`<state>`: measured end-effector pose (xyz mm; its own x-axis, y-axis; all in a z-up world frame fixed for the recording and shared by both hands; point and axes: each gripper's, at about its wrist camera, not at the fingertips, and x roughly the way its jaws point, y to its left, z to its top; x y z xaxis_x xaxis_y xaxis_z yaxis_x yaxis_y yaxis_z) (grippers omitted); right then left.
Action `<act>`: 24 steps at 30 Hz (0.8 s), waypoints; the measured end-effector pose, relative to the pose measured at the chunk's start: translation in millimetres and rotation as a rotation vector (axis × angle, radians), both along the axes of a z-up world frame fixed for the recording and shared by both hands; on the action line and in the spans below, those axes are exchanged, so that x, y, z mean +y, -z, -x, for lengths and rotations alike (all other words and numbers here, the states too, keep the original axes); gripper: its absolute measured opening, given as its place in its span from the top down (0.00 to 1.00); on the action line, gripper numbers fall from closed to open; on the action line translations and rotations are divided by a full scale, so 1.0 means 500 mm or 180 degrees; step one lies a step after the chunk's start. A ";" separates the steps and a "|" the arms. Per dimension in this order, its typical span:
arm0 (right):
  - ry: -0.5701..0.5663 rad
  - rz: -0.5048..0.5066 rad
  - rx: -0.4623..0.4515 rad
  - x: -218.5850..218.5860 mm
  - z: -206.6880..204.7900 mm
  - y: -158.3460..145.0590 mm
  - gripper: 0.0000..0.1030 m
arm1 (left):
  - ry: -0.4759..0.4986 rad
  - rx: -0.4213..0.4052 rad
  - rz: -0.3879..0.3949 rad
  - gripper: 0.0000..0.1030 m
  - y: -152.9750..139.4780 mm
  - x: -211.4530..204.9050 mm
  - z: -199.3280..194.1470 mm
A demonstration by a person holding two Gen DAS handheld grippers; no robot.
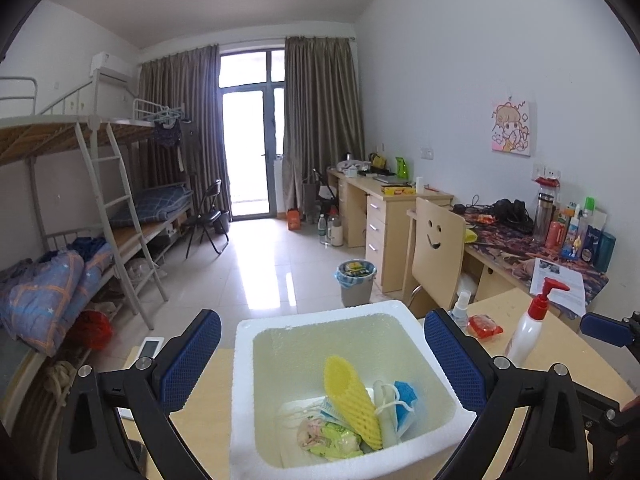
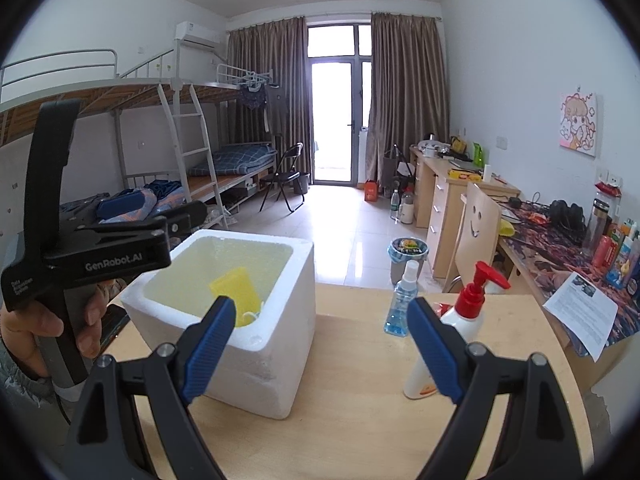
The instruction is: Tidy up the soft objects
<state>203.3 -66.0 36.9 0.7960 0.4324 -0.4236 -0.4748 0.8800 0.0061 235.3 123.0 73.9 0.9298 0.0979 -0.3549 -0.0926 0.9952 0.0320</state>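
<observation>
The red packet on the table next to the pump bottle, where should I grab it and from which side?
Take the red packet across its short width near the middle, coming down from above. It lies flat on the wooden table close to the spray bottle and pump bottle, so a side approach looks crowded. The right gripper, open and empty, seems nearer.

Your left gripper [image 1: 322,364] and right gripper [image 2: 320,346] are matt black with ribbed blue pads, silver screws behind the jaws, and white "GenRobot.AI" lettering.
</observation>
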 end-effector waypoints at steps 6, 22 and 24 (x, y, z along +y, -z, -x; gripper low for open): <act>-0.0048 -0.0046 -0.0041 -0.008 0.027 -0.007 0.12 | -0.0014 -0.0032 -0.0014 0.01 -0.009 -0.012 0.042; -0.0183 -0.0193 -0.0212 -0.031 0.126 -0.046 0.01 | -0.0001 -0.0234 -0.0033 0.01 -0.046 -0.048 0.204; -0.0200 -0.0211 -0.0247 -0.035 0.146 -0.051 0.00 | 0.0013 -0.0259 -0.0033 0.01 -0.049 -0.054 0.228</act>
<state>130.4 -83.4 62.2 0.7957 0.5075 -0.3305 -0.5303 0.8474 0.0245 121.1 96.2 98.5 0.9559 0.0973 -0.2771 -0.0912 0.9952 0.0348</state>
